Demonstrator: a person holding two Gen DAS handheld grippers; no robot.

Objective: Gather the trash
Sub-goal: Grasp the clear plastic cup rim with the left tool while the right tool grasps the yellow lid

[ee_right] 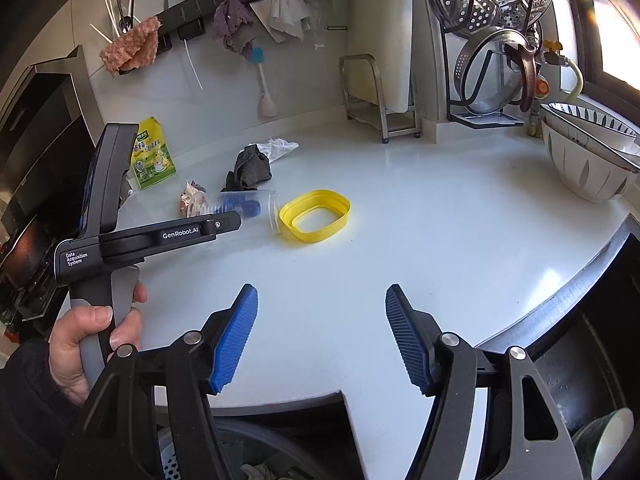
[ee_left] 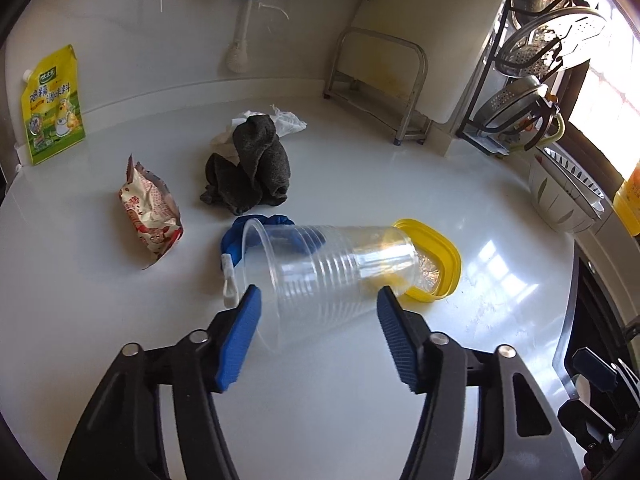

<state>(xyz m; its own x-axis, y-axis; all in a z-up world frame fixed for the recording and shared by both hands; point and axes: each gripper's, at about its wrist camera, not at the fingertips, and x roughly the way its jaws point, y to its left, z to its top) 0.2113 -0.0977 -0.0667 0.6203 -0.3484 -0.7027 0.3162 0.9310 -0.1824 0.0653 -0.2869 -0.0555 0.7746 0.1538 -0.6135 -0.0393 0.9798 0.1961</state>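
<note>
Clear plastic cup [ee_left: 332, 276] lain sideways on white bench [ee_left: 360, 184], its base hiding part of yellow lid [ee_left: 440, 248] at 3 o'clock, flanked by left gripper [ee_left: 319, 300] fingers, contact unclear, right gripper [ee_right: 321, 300] fingers apart, empty.

On the left gripper [ee_right: 224, 222], seen from your right wrist camera, you can read "GenRobot.AI" in white along the black arm. Lower on the same body, near your hand [ee_right: 86, 344], white print reads "Data Acquisition System" in three short lines.

The yellow pouch [ee_left: 54, 106] standing at the counter's far left edge, against the wall, carries large Chinese characters in blue and dark print under a small green logo patch; they are too distorted for you to read reliably.

The wrapper [ee_left: 150, 214] lying on the counter bears red printed characters, crumpled and illegible.
</note>
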